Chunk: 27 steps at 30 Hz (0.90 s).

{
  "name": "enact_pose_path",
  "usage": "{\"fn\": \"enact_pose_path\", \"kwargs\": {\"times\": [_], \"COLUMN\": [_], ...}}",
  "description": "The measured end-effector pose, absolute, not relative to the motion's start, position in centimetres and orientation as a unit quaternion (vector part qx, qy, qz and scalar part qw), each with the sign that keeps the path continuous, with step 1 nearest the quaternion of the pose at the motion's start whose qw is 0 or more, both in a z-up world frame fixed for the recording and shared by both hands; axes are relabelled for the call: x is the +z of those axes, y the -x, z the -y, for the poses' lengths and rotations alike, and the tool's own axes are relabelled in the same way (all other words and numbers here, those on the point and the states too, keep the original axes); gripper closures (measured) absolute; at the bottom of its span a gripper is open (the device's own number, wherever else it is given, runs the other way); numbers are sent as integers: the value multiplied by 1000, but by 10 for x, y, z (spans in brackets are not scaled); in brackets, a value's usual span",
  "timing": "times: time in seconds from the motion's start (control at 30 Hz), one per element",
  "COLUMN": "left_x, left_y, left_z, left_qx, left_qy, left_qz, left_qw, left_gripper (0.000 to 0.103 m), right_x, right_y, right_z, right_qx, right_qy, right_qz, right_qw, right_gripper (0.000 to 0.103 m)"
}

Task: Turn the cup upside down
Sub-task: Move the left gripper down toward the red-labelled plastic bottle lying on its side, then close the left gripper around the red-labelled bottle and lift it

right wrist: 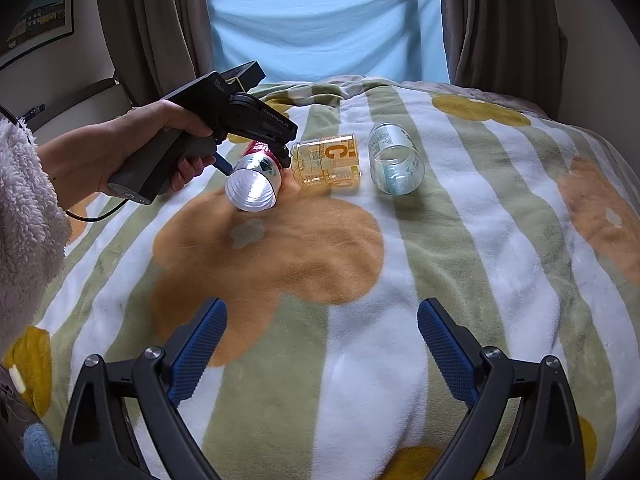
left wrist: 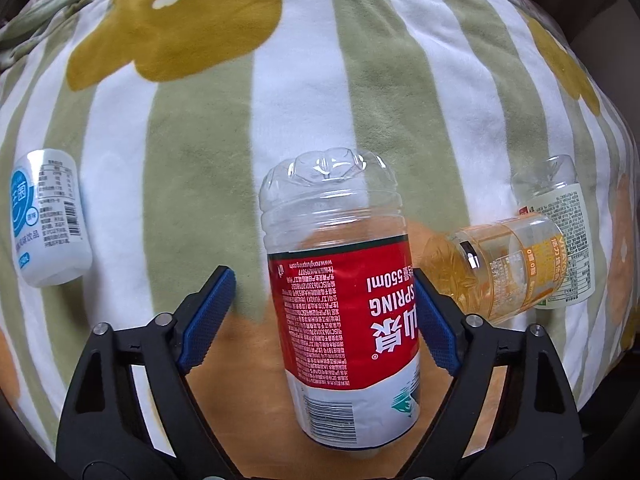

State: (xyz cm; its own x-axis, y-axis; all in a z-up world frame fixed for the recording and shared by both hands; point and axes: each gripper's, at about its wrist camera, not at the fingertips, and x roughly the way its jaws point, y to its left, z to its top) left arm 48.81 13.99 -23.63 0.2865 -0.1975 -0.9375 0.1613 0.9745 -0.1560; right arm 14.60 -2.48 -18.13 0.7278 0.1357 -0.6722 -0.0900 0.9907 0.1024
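Note:
The cup [left wrist: 344,280] is a cut clear bottle with a red label; its closed base points away from me and its open end faces the camera. It lies tilted between the fingers of my left gripper [left wrist: 322,274], which is open. The left pad [left wrist: 208,312] stands clear of the cup, while the right pad [left wrist: 436,320] sits right against its side. In the right wrist view the same cup [right wrist: 256,184] shows its open mouth under the left gripper [right wrist: 254,158], held by a hand [right wrist: 100,156]. My right gripper [right wrist: 322,304] hangs open over the blanket with nothing between its fingers.
A striped flower-print blanket [right wrist: 360,320] covers the surface. An orange-tinted cup [left wrist: 496,268] [right wrist: 326,160] lies on its side against the red one. A clear pale-labelled cup [left wrist: 556,232] [right wrist: 394,160] lies beyond it. A white blue-labelled cup [left wrist: 50,216] stands at the left. Curtains [right wrist: 504,20] hang behind.

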Motion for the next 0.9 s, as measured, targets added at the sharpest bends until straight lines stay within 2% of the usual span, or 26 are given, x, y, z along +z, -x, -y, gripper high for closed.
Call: {"fn": "enact_pose_path", "kwargs": {"times": [0.03, 0.07, 0.47, 0.9], "left_x": [-237, -238, -206, -164], "left_y": [-488, -488, -446, -297], "left_z": [-140, -139, -158, -184], "left_qx": [-117, -119, -126, -175], "left_qy": [20, 21, 6, 3], "left_qz": [-590, -592, -568, -543], "left_qw": [799, 797, 813, 821], "left_gripper": [43, 45, 45, 45], "right_x": [-182, -183, -183, -159], "right_y": [-146, -147, -146, -109], "right_z": [25, 26, 30, 18], "right_qx": [60, 59, 61, 73], "right_qy": [-33, -34, -38, -26], "right_qz": [-366, -367, -369, -364], "right_qw": [928, 928, 927, 928], "right_gripper": [8, 8, 8, 8]}}
